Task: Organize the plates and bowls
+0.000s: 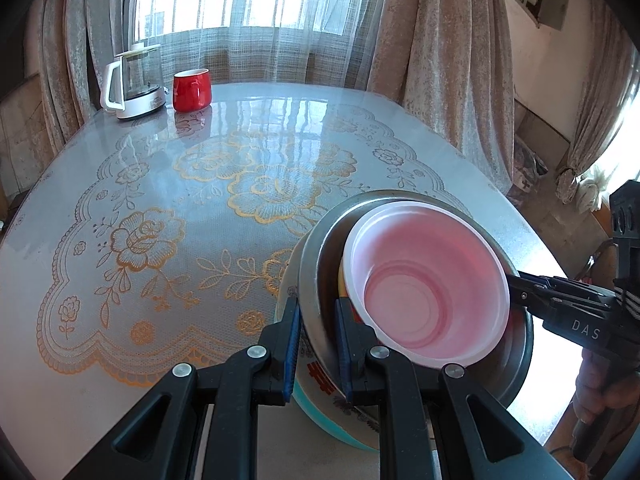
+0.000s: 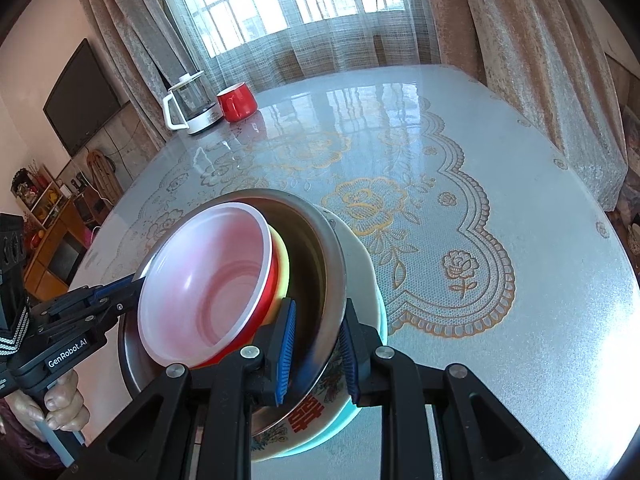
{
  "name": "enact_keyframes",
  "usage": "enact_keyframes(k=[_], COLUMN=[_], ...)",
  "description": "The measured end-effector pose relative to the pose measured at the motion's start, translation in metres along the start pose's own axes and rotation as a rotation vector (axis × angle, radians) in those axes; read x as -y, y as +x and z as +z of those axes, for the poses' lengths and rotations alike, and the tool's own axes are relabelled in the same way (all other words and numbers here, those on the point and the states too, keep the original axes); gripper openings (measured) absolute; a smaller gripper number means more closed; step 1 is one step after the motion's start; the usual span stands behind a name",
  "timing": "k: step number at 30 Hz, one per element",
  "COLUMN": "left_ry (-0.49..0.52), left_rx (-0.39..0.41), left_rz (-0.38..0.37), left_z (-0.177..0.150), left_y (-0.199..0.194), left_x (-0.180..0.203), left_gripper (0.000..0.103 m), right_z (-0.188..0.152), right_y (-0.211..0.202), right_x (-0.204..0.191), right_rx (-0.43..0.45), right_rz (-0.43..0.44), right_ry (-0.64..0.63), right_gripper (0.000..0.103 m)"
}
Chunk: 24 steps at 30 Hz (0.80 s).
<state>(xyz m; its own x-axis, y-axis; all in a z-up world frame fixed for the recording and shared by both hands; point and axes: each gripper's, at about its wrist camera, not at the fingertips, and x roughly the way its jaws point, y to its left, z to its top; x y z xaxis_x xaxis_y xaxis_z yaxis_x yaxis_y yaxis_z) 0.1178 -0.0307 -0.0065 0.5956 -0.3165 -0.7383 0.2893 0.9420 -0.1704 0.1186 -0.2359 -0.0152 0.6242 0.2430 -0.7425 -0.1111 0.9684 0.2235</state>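
Observation:
A stack sits at the near table edge: a white-lined red bowl (image 1: 428,284) nested over a yellow bowl (image 1: 342,280) inside a steel bowl (image 1: 320,256), which rests tilted in a floral enamel basin (image 1: 320,408). My left gripper (image 1: 316,344) straddles the steel bowl's left rim, blue pads on either side. My right gripper (image 2: 318,354) straddles the steel bowl's (image 2: 320,248) right rim over the basin (image 2: 360,264). Each gripper shows from the side in the other's view, at the steel rim (image 1: 520,292) (image 2: 132,292). The red bowl (image 2: 208,280) leans left.
A glass kettle (image 1: 136,80) (image 2: 192,100) and a red mug (image 1: 192,90) (image 2: 237,102) stand at the table's far left. The lace-patterned tablecloth (image 1: 200,200) covers the table. Curtains and a window lie behind; a TV (image 2: 80,100) hangs on the left wall.

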Motion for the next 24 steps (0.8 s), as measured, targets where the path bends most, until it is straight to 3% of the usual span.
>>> enact_keyframes(k=[24], left_ry=[-0.007], left_rx=[-0.003], left_rz=[-0.014], left_z=[-0.0039], left_y=[-0.0024], left_x=[0.0002], left_gripper=[0.018], right_z=[-0.0020], right_y=[-0.0032], right_x=[0.0052], right_rx=[0.010], right_rz=[0.000], right_ry=[0.055], right_gripper=[0.022])
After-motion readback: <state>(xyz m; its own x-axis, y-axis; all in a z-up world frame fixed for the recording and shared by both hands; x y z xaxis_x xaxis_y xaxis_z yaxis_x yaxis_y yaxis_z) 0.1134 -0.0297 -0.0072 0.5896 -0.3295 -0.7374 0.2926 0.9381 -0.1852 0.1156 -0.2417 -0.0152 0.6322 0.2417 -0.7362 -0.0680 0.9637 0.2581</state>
